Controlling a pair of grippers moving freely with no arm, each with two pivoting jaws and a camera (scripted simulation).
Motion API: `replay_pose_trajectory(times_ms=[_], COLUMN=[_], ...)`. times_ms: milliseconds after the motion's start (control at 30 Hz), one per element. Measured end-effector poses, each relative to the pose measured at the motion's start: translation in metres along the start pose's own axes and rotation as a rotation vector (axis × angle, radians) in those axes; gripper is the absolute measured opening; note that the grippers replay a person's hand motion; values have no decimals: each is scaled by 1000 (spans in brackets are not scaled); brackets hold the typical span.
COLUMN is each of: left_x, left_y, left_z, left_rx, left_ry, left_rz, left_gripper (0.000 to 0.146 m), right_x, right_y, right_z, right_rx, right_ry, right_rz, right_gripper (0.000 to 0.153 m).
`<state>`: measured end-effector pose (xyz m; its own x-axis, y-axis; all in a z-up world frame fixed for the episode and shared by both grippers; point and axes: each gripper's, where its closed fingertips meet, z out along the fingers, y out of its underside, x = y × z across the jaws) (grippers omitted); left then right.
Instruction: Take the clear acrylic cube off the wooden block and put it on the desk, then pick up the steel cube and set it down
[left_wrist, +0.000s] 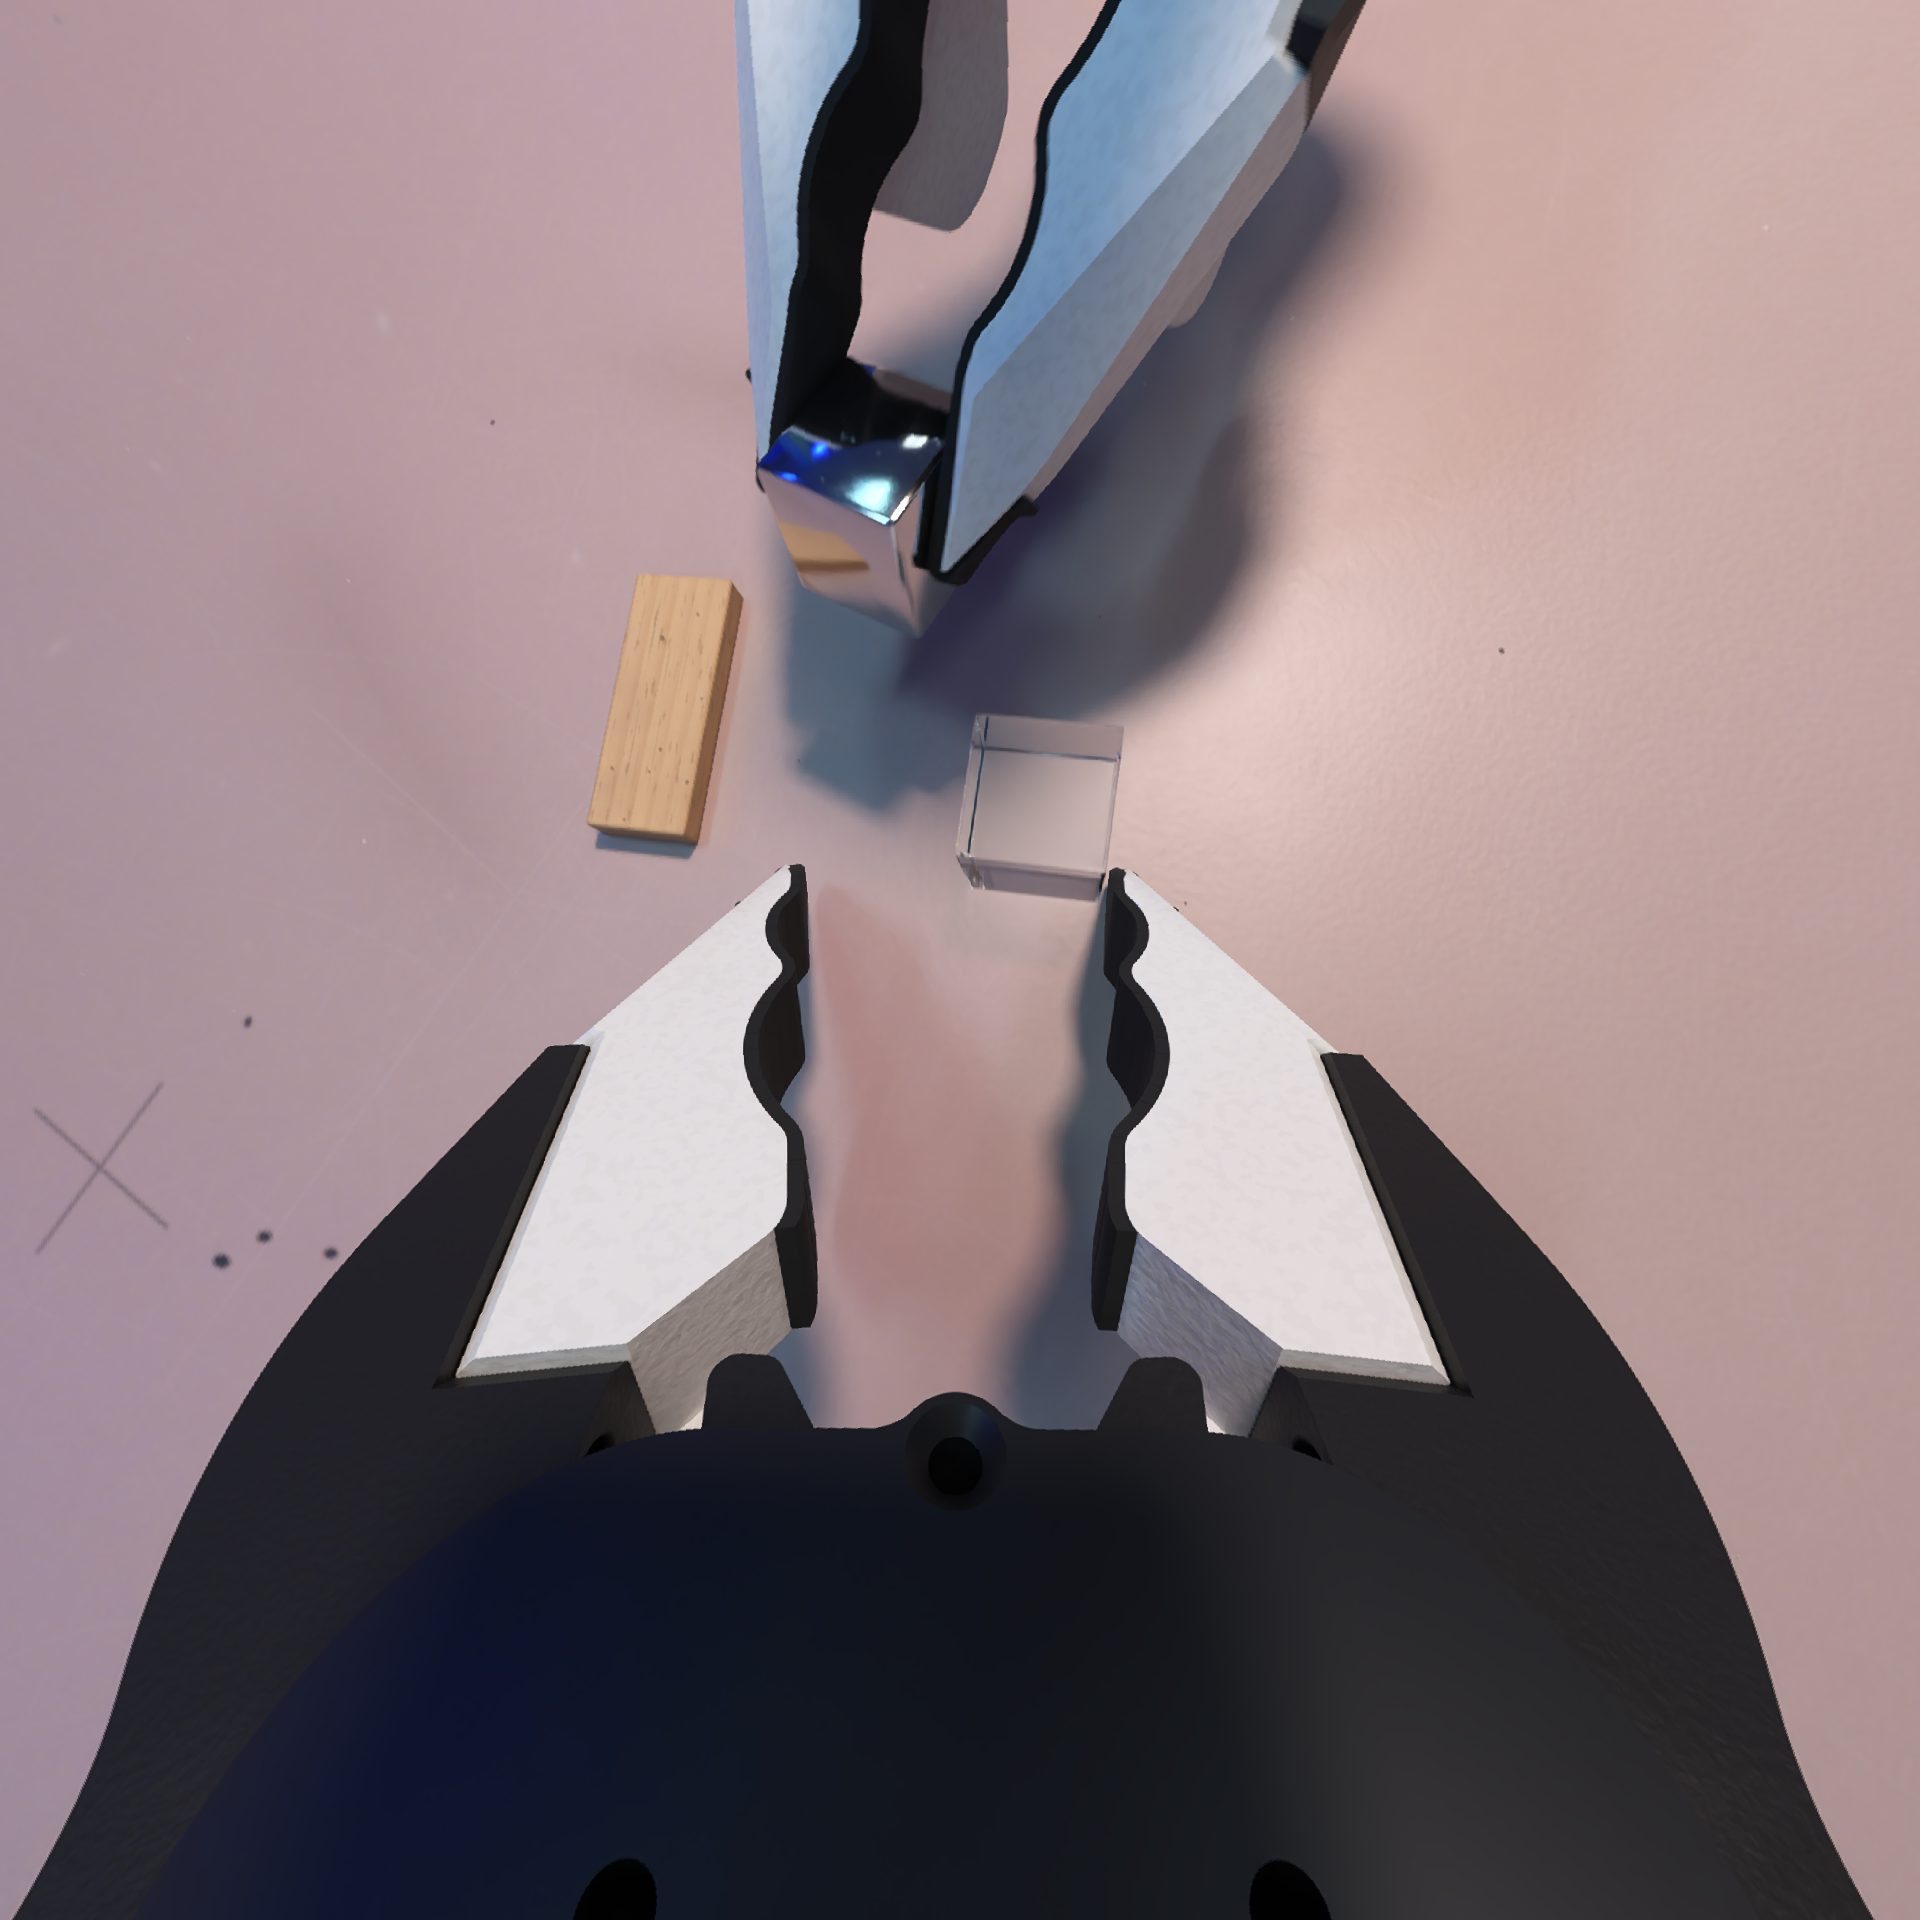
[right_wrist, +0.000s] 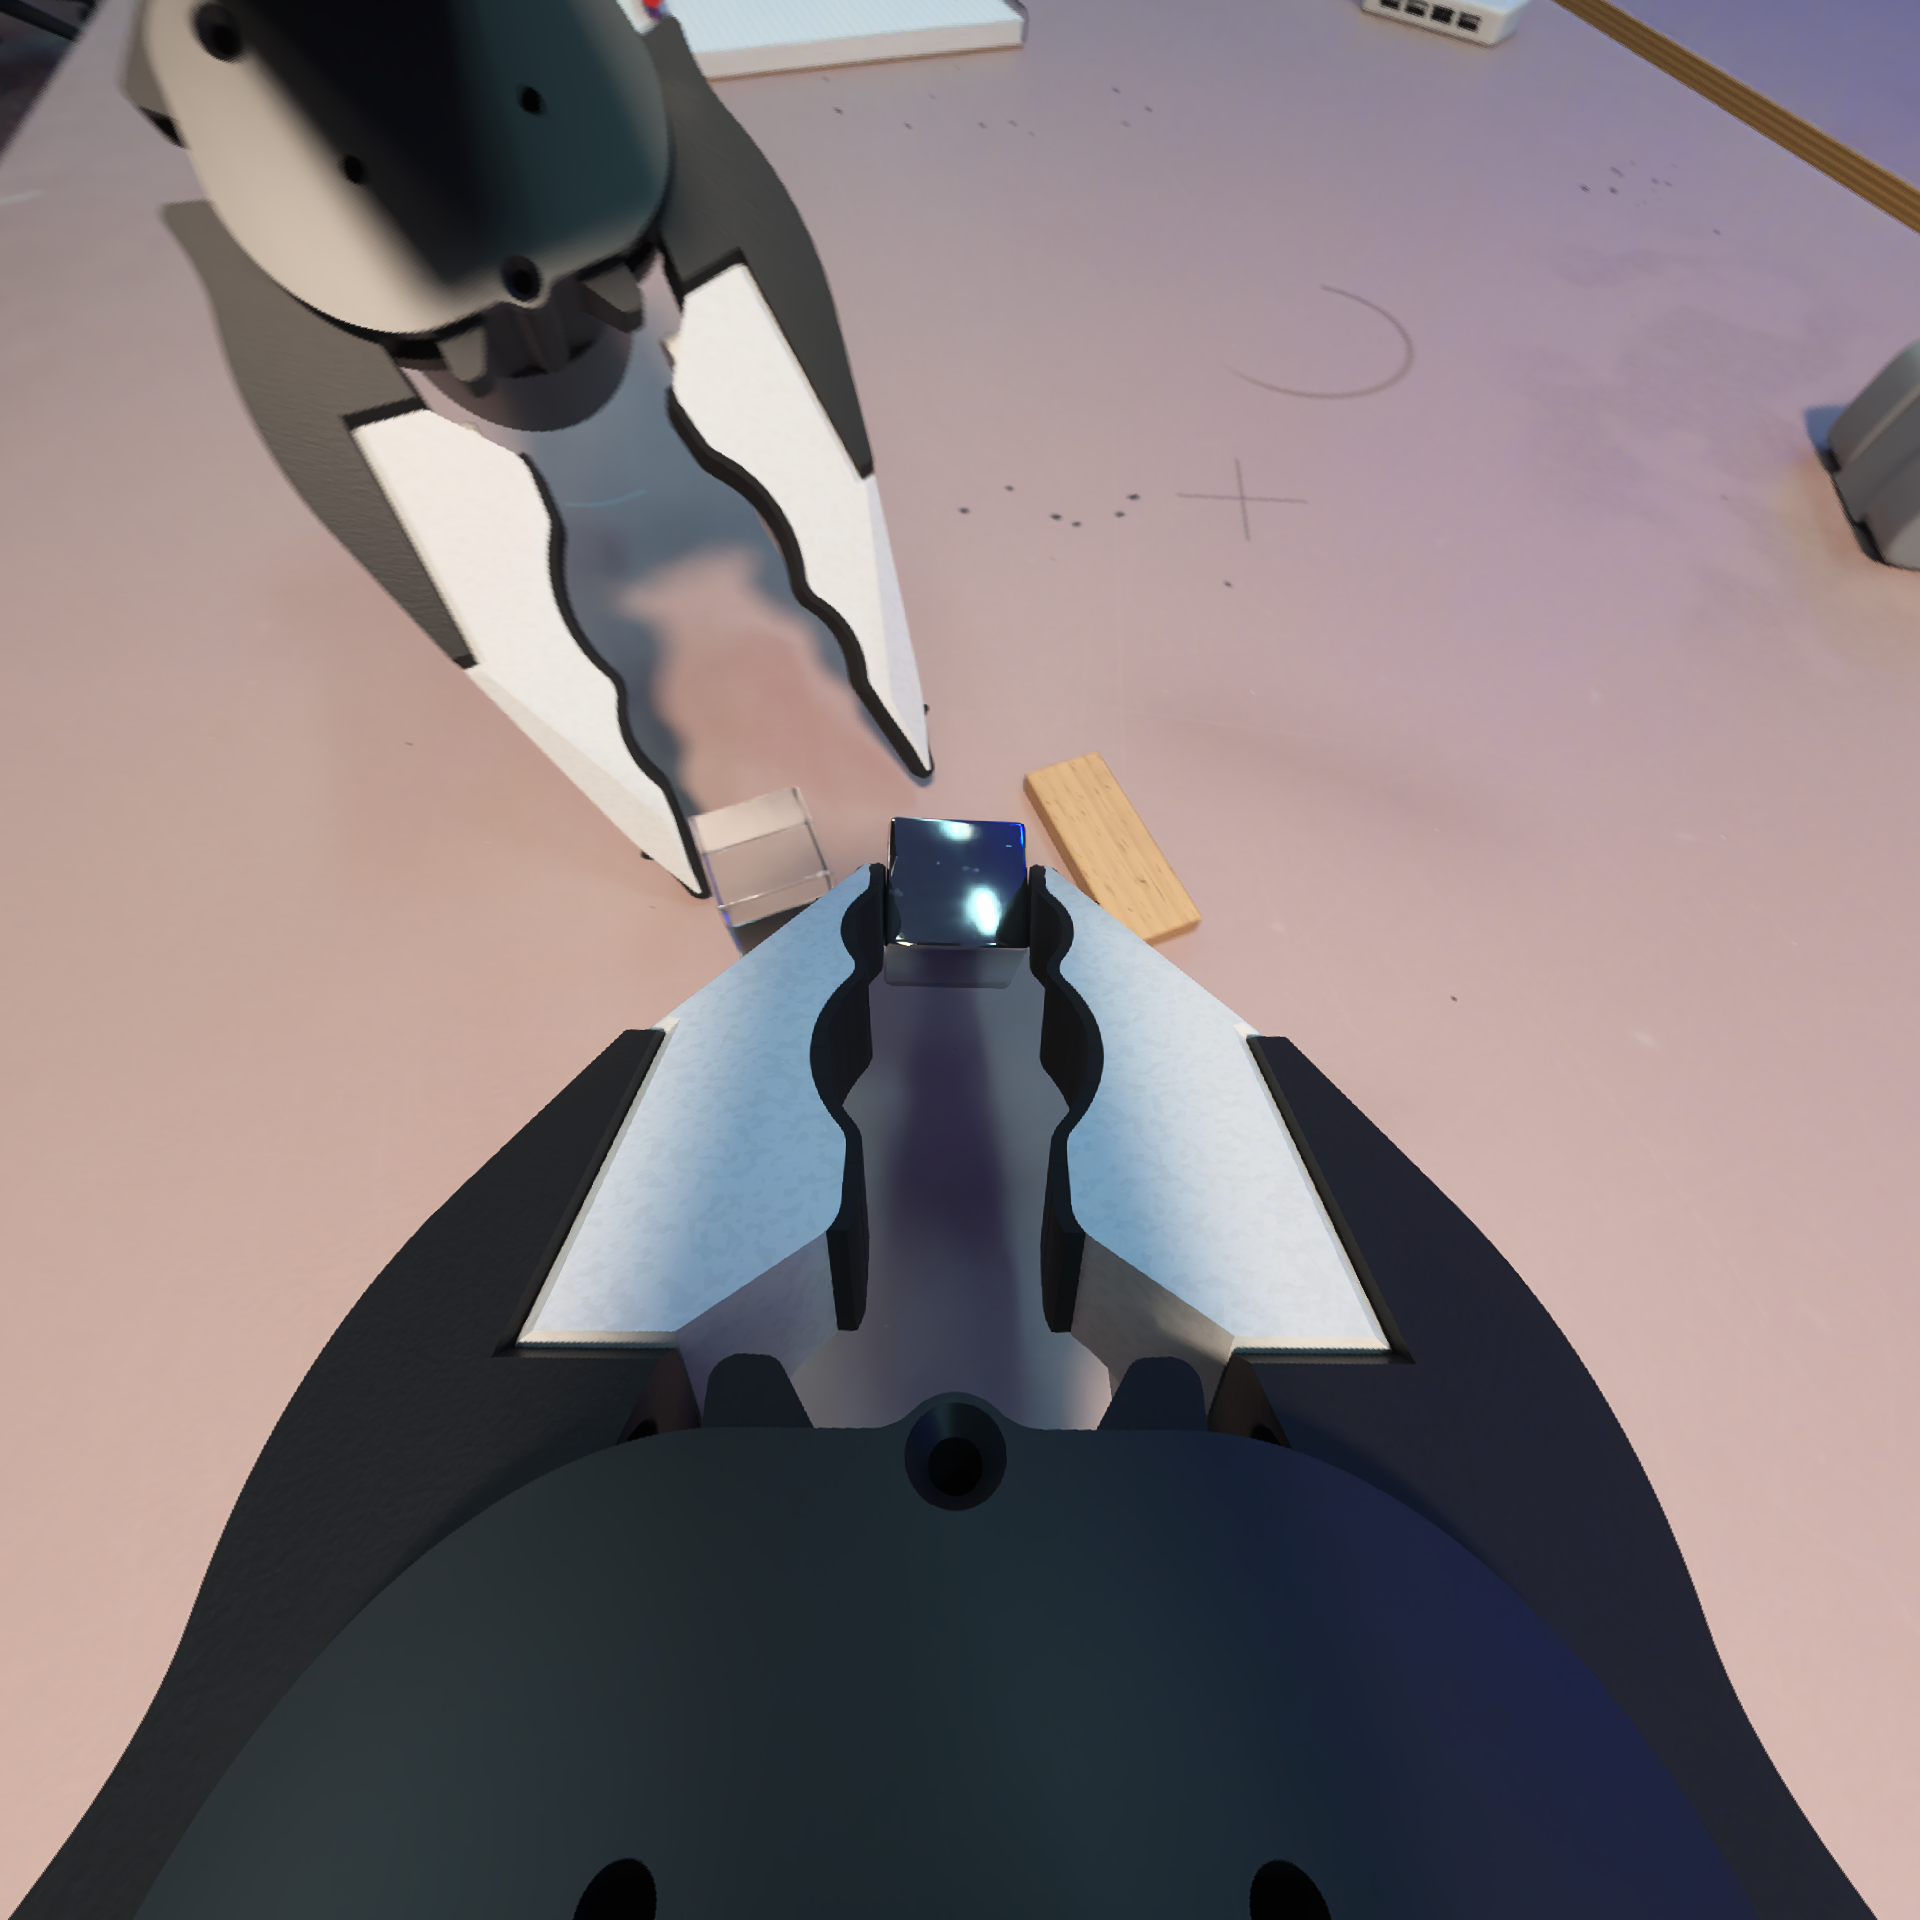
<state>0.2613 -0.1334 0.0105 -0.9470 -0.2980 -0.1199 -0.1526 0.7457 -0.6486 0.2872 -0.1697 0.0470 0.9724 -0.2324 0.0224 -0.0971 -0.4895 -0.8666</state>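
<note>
Meanwhile, right gripper (right_wrist: 956, 883) clamps steel cube (right_wrist: 957, 883) between acrylic cube (right_wrist: 764, 854) and wooden block (right_wrist: 1112, 847).

no legible text or brands, only pen marks on desk (right_wrist: 1455, 727): cross (right_wrist: 1243, 500), part circle (right_wrist: 1340, 348)

The glass cube (left_wrist: 1039, 805), wood block (left_wrist: 665, 704) and the right gripper (left_wrist: 940, 488) holding the steel cube (left_wrist: 847, 520) are crowding the middle; bare table (left_wrist: 1558, 727) is lying open on either side.
</note>
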Motion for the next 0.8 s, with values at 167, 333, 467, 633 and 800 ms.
replay_pose_trajectory(times_ms=[167,333,467,633,800], left_x=[10,12,13,13,13], left_y=[17,25,24,23,23], left_z=[-11,-18,-17,-17,-17], left_rx=[-44,-38,-37,-31,-36], left_ry=[111,128,125,126,122], left_rz=[-50,-45,-48,-48,-51], left_gripper=[60,67,68,69,69], right_x=[-18,-30,-37,-37,-38], right_y=[-7,-5,-2,-5,-5], right_z=[1,5,7,5,7], right_rx=[2,-31,-69,-85,-111], right_ry=[-58,-92,-120,-129,-140], right_rz=[-32,-71,-103,-122,-134], right_gripper=[27,27,27,27,27])
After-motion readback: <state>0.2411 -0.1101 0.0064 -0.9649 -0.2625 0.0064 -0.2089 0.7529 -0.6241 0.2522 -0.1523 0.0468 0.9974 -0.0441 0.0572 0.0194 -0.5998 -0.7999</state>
